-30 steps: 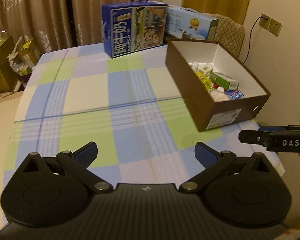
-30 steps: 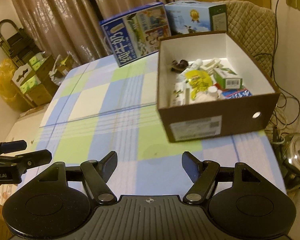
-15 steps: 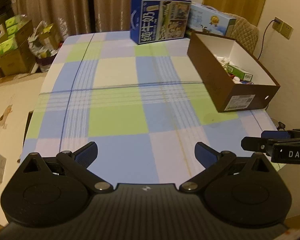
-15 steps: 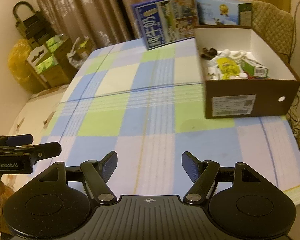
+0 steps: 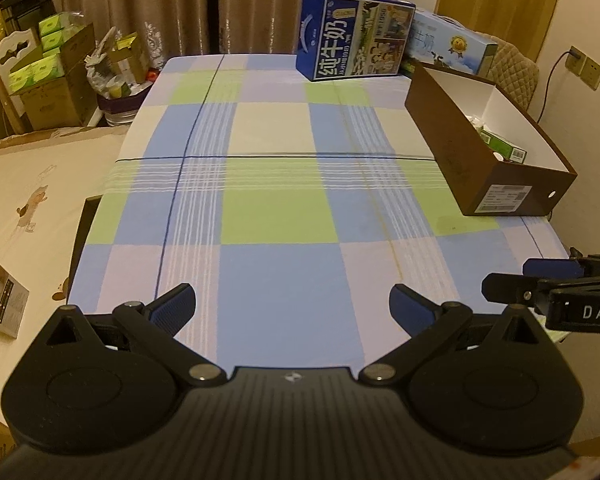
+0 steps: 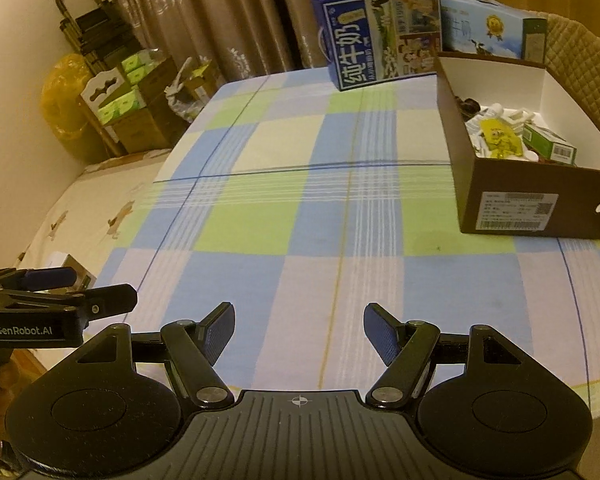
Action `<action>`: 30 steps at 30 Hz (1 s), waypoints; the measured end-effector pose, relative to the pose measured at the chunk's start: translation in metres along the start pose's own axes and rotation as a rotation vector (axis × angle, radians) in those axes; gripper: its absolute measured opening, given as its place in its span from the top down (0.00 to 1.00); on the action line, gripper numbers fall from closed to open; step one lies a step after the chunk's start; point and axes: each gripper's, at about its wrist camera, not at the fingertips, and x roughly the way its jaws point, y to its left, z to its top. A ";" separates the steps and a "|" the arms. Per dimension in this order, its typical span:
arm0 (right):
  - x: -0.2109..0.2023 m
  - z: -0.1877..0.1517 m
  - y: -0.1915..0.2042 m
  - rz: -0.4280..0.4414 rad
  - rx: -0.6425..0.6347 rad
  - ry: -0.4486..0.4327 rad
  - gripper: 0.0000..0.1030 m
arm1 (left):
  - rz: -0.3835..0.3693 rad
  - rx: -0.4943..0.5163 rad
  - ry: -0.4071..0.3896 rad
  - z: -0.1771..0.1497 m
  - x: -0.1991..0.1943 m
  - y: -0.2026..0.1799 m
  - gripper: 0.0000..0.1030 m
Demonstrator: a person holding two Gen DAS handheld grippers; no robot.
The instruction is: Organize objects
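Change record, as I read it from both wrist views:

- My left gripper (image 5: 292, 308) has pulled back toward the near edge of the table (image 5: 276, 208); far more checked cloth now lies ahead of it than a second ago.
- My right gripper (image 6: 299, 330) has backed off likewise, and the brown box (image 6: 532, 204) now sits well apart from it at far right, where before it lay just ahead.
- The blue milk carton (image 5: 354, 34) reads smaller and farther in both views.
- Newly in sight on the left: floor, stacked cardboard boxes (image 5: 52, 92), and a small box (image 5: 2, 300) on the floor.
- The other gripper's side view has shifted lower in each frame.
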 end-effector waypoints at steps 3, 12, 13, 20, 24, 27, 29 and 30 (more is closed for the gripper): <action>0.001 0.000 0.005 0.004 -0.010 0.002 0.33 | 0.004 -0.005 -0.002 -0.003 -0.002 0.003 0.01; 0.002 -0.002 0.009 0.012 -0.022 0.009 0.33 | 0.020 -0.016 0.000 -0.007 -0.004 0.006 0.01; 0.002 -0.002 0.009 0.012 -0.022 0.009 0.33 | 0.021 -0.016 -0.001 -0.007 -0.004 0.005 0.01; 0.002 -0.002 0.004 0.011 -0.016 0.010 0.33 | 0.021 -0.008 -0.004 -0.006 -0.003 0.000 0.01; 0.000 -0.002 0.000 0.010 -0.013 0.008 0.33 | 0.019 -0.005 -0.003 -0.004 -0.001 -0.005 0.01; -0.001 -0.002 -0.003 0.008 -0.009 0.010 0.33 | 0.018 -0.003 -0.002 -0.004 0.000 -0.007 0.01; -0.001 -0.002 -0.005 0.006 -0.007 0.011 0.33 | 0.016 -0.001 -0.001 -0.003 0.000 -0.009 0.01; -0.001 -0.002 -0.006 0.006 -0.005 0.011 0.33 | 0.015 0.000 -0.002 -0.003 0.000 -0.010 0.01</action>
